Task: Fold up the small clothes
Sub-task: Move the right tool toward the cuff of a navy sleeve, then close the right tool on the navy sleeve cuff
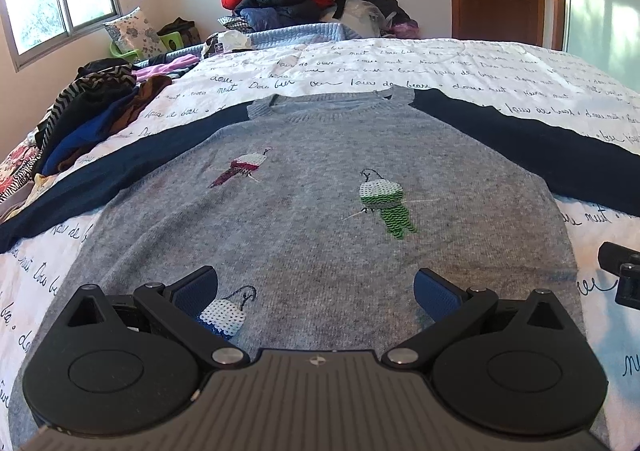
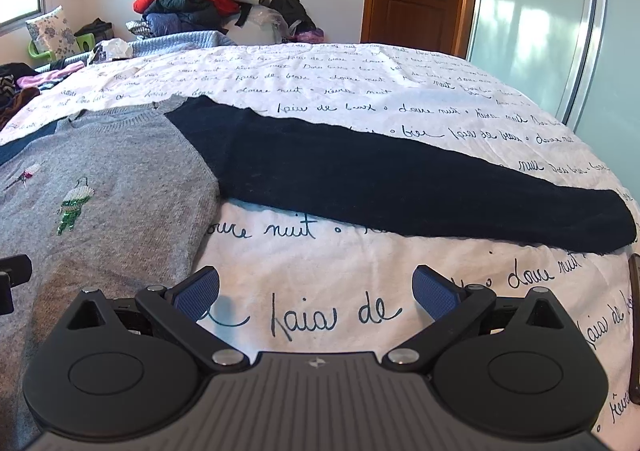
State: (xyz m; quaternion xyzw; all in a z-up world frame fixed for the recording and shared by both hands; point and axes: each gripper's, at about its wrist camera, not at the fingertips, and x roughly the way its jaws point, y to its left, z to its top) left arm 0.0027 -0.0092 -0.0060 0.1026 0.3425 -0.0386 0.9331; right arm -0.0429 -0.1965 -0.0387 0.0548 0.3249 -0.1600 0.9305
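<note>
Lying flat, sweater (image 1: 312, 187), on bedspread (image 1: 440, 67)

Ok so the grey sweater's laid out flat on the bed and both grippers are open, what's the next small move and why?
Probably bring the right gripper forward to the dark sleeve and close on its cuff end. The sweater lies flat, face up, with both sleeves spread out and nothing folded yet. The right gripper is open over bare bedspread, holding nothing, and that sleeve lies just ahead of it. The left gripper is open over the hem.

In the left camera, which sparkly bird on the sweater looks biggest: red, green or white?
1. Green bird.
2. White bird, though the left tool hides part of it and it sits nearest the camera.
3. Red bird, farthest away.
</note>
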